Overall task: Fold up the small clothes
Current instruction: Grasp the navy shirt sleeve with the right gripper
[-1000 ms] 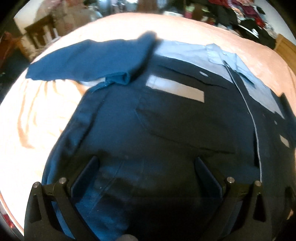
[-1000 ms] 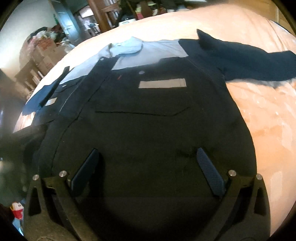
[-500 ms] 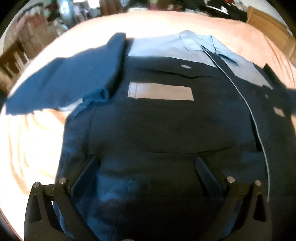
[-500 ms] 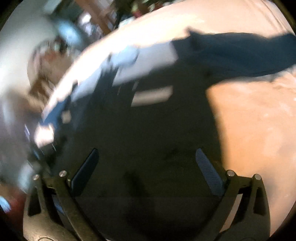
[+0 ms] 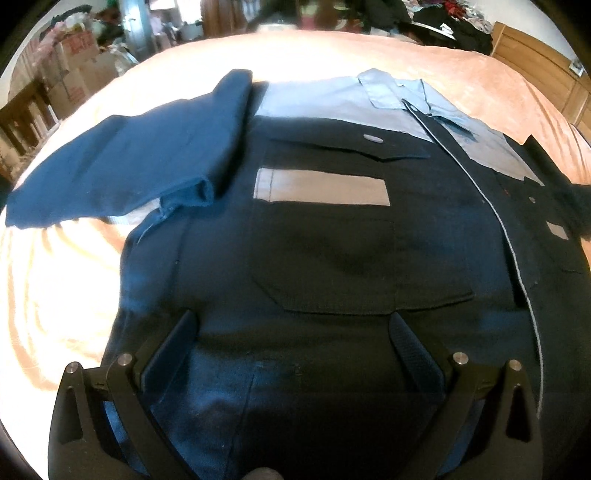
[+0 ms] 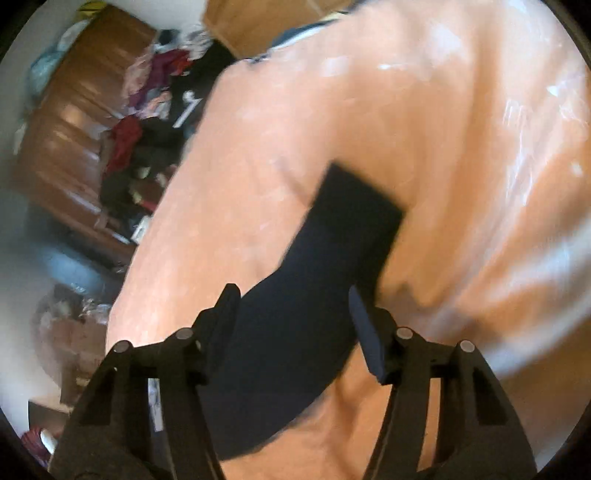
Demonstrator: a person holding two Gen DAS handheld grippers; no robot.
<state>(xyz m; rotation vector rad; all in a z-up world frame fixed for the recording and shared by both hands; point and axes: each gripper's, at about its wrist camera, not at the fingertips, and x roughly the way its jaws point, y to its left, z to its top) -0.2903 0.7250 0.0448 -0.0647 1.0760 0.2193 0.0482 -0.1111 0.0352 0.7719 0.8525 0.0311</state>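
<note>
Behind the flat shirt (image 5: 325, 258) lie clothes (image 5: 454, 22); both claws (image 5: 291, 328) (image 6: 291, 306) gape, empty.

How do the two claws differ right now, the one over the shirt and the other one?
The left claw is spread wide above the shirt's dark front; the right claw has narrowed. The left claw has nothing between its fingers, while the right claw straddles a dark sleeve lying on the peach bedspread. Its view is blurred. Both are black and two-fingered.
</note>
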